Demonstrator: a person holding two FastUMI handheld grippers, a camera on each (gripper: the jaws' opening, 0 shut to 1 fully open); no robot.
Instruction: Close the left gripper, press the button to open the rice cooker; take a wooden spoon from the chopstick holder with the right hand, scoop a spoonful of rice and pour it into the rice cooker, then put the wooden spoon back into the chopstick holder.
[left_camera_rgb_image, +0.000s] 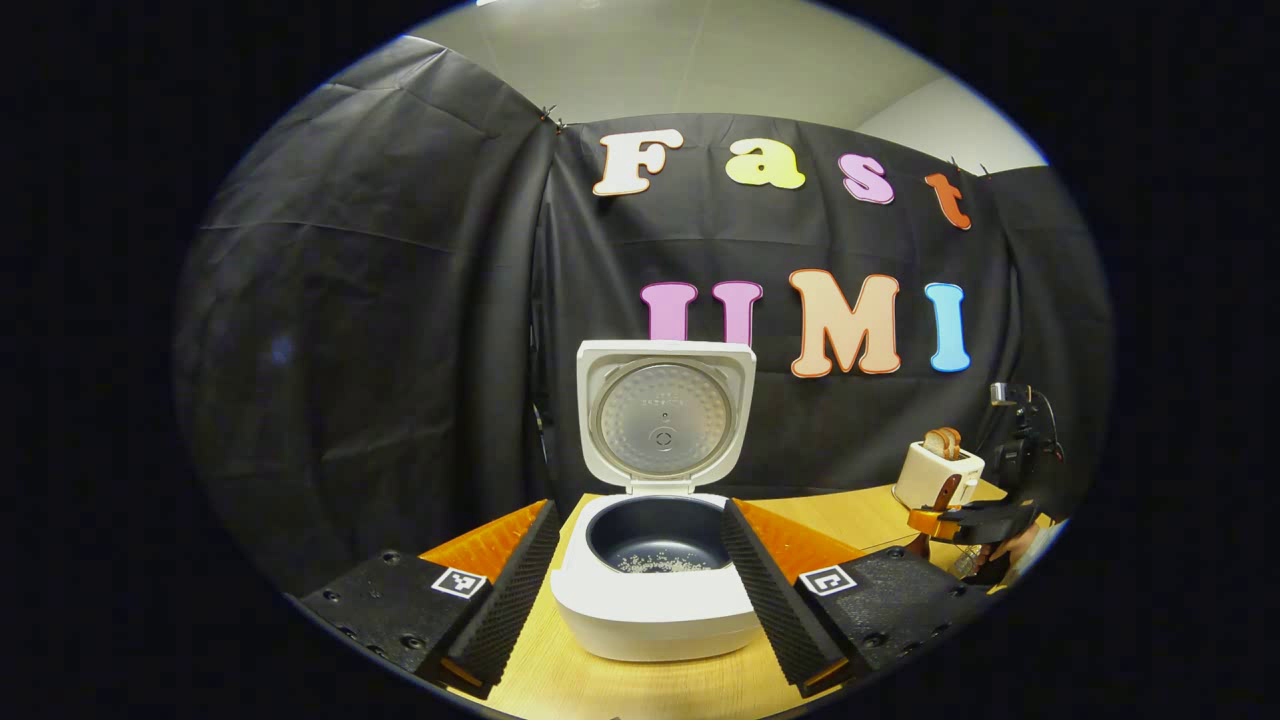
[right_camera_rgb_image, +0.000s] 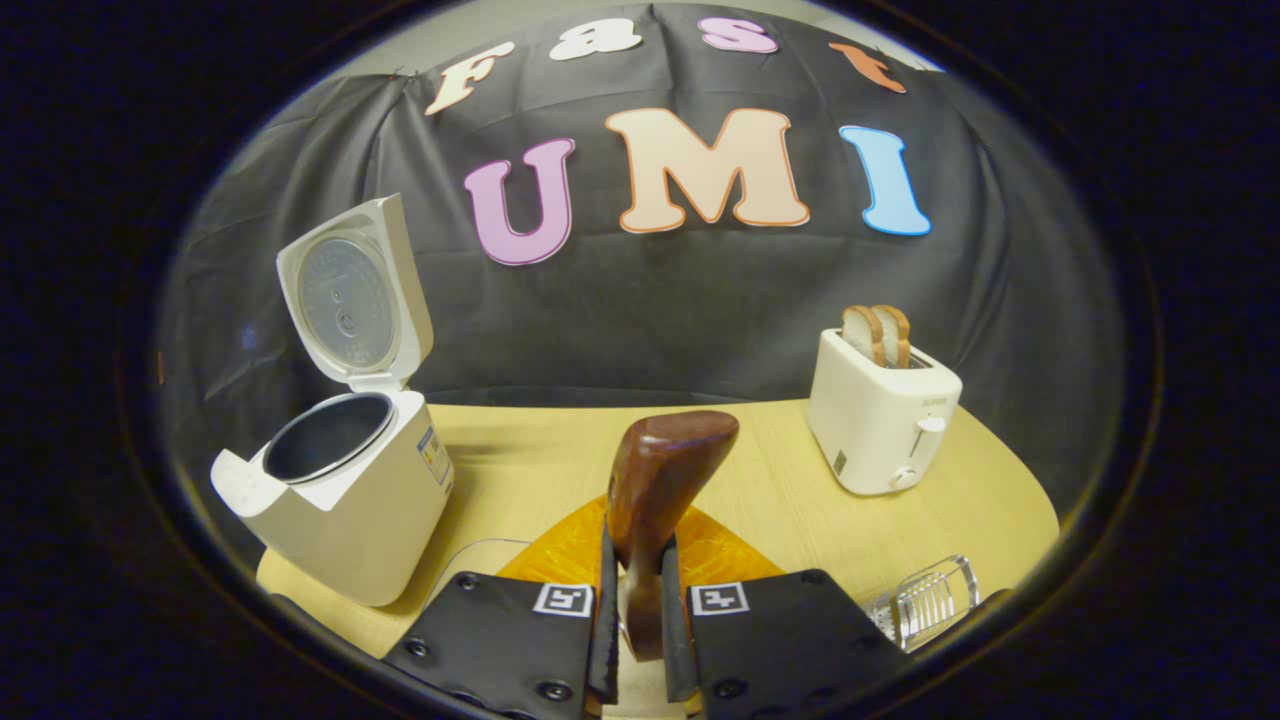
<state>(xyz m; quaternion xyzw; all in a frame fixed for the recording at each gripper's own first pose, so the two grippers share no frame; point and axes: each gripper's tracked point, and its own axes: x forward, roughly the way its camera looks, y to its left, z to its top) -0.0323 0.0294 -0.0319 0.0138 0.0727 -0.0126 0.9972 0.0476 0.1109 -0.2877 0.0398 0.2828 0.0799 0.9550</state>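
The white rice cooker (left_camera_rgb_image: 650, 610) stands open with its lid (left_camera_rgb_image: 665, 415) upright. Some rice grains (left_camera_rgb_image: 660, 565) lie at the bottom of its dark inner pot. My left gripper (left_camera_rgb_image: 640, 505) is open, its fingers spread on either side of the cooker's front and holding nothing. In the right gripper view, the right gripper (right_camera_rgb_image: 637, 575) is shut on the handle of a dark wooden spoon (right_camera_rgb_image: 665, 470), whose bowl points up and forward above the table. The cooker (right_camera_rgb_image: 345, 510) sits to its left. In the left gripper view, the right gripper (left_camera_rgb_image: 975, 520) appears far off at the right.
A white toaster (right_camera_rgb_image: 880, 420) with two bread slices stands at the back right of the wooden table (right_camera_rgb_image: 780, 510). A clear ribbed plastic holder (right_camera_rgb_image: 925, 600) lies near the table's front right edge. A thin cord runs from the cooker across the table.
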